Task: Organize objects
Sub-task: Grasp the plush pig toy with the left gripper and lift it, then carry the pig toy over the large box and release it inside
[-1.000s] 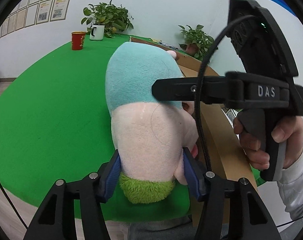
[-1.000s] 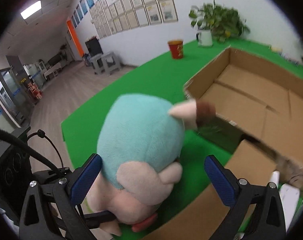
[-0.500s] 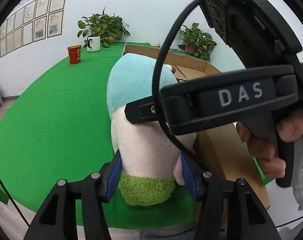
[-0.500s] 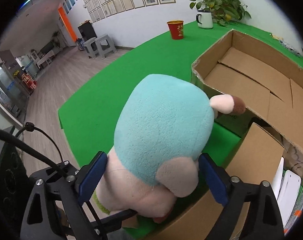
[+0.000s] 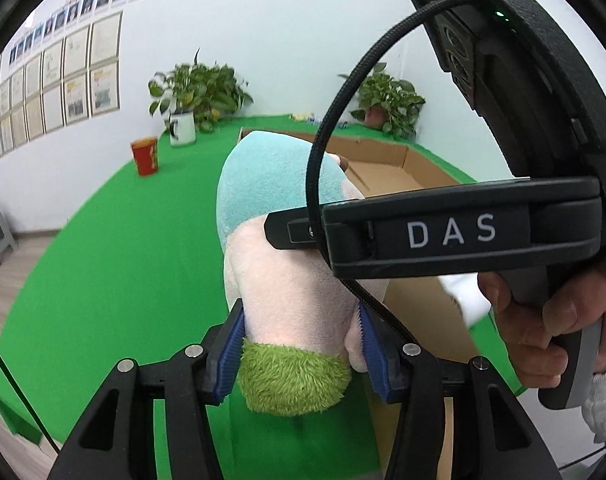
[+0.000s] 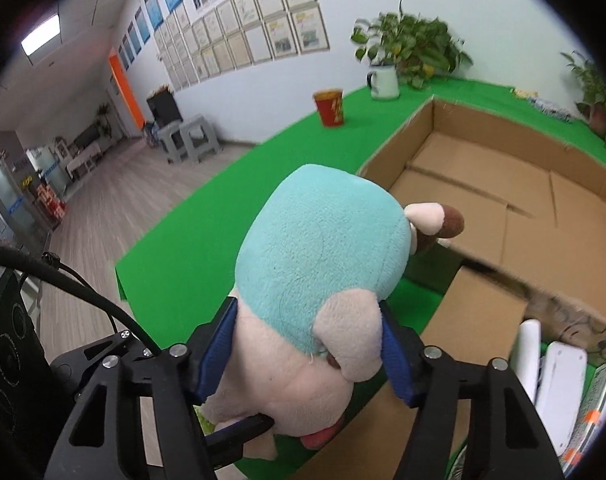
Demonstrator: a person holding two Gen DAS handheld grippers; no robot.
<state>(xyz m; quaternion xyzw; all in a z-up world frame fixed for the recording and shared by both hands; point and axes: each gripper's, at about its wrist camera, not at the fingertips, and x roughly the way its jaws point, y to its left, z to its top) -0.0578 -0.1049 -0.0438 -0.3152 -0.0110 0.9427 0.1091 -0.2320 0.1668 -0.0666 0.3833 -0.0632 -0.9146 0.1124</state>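
Note:
A plush toy (image 5: 263, 184) with a teal head, pink body and green base hangs above the green table (image 5: 115, 264), beside an open cardboard box (image 6: 483, 200). My left gripper (image 5: 301, 354) is shut on the pink body just above the green base. My right gripper (image 6: 307, 354) reaches in from the side, and its jaws are closing on the plush toy (image 6: 323, 240); the blue pads touch the body below the teal head. One right finger (image 5: 295, 232) crosses in front of the toy in the left wrist view. A hand (image 5: 543, 320) holds the right gripper's handle.
A second, nearer box flap (image 6: 475, 308) lies under the toy's right side, with white packets (image 6: 559, 372) beside it. A red cup (image 6: 330, 107), a white mug with a plant (image 6: 383, 80) and another potted plant (image 5: 387, 100) stand at the table's far side. Grey stools (image 6: 191, 140) stand on the floor.
The right jaws have come in from wide apart onto the plush toy's sides. The toy and both grippers have risen a little, still held by the left gripper.

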